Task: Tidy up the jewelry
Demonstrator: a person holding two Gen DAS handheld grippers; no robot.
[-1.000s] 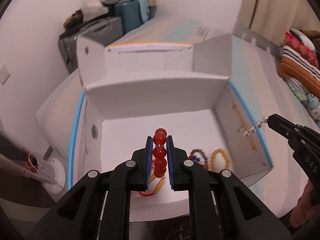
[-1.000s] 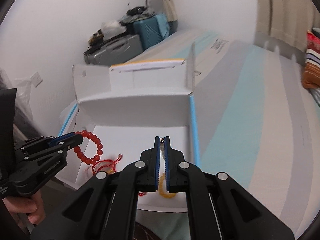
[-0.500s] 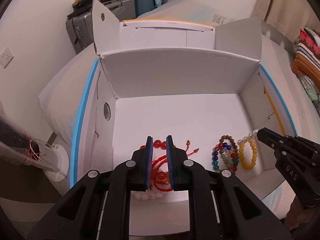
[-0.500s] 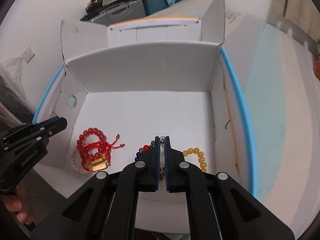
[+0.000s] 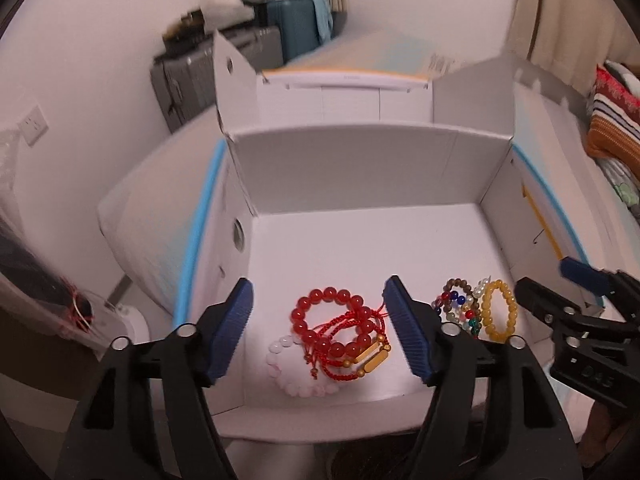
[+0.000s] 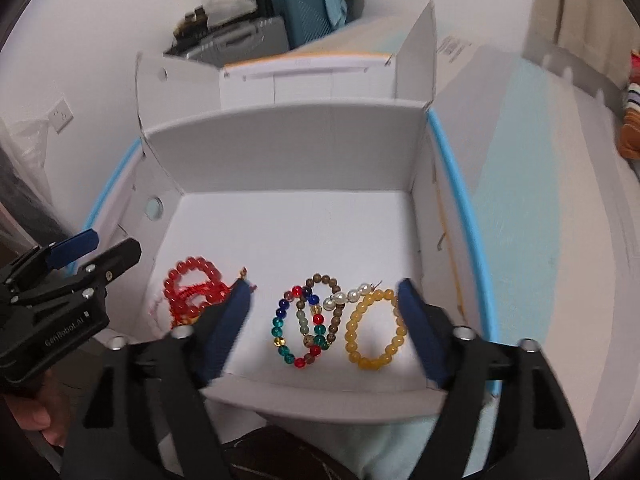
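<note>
Left wrist view: the left gripper (image 5: 318, 322) w/ blue ribbed pads has just been opening and its jaws stand spread wide, nothing pinched; below the gap, on the floor of the open white cardboard box (image 5: 360, 168), lies a red round-bead bracelet (image 5: 332, 320), tangled w/ a red braided cord bracelet carrying gold tube beads (image 5: 360, 354), and a pale pink translucent bead bracelet (image 5: 296, 372) partly under them, nearer the box's front edge. Further right on the same floor sit a multicolour glass-bead bracelet (image 5: 456, 306) and a yellow amber-like bead bracelet (image 5: 498, 310), touching each other. The right gripper (image 5: 552, 284) shows at the right edge, black w/ a blue pad, jaws apart, just beside the yellow loop. Bkgd: grey hard-shell suitcase (image 5: 224, 64) and teal suitcase (image 5: 296, 24) against the wall, striped folded cloth (image 5: 614, 120) at far right. Right wrist view: right gripper (image 6: 324, 312) has also just been opening, fingers splayed, nothing between the pads; under the gap lie the multicolour bracelet (image 6: 300, 328), a brown wooden-bead bracelet (image 6: 332, 300) overlapping it, a short string of white pearl beads (image 6: 352, 294) and the yellow bracelet (image 6: 376, 330), all on the box (image 6: 288, 152) floor near the front wall. The red pile (image 6: 192, 292) is at left, partly behind the left-hand pad. Left gripper (image 6: 100, 254) enters from the left edge, jaws parted, held by a hand (image 6: 36, 420).
</note>
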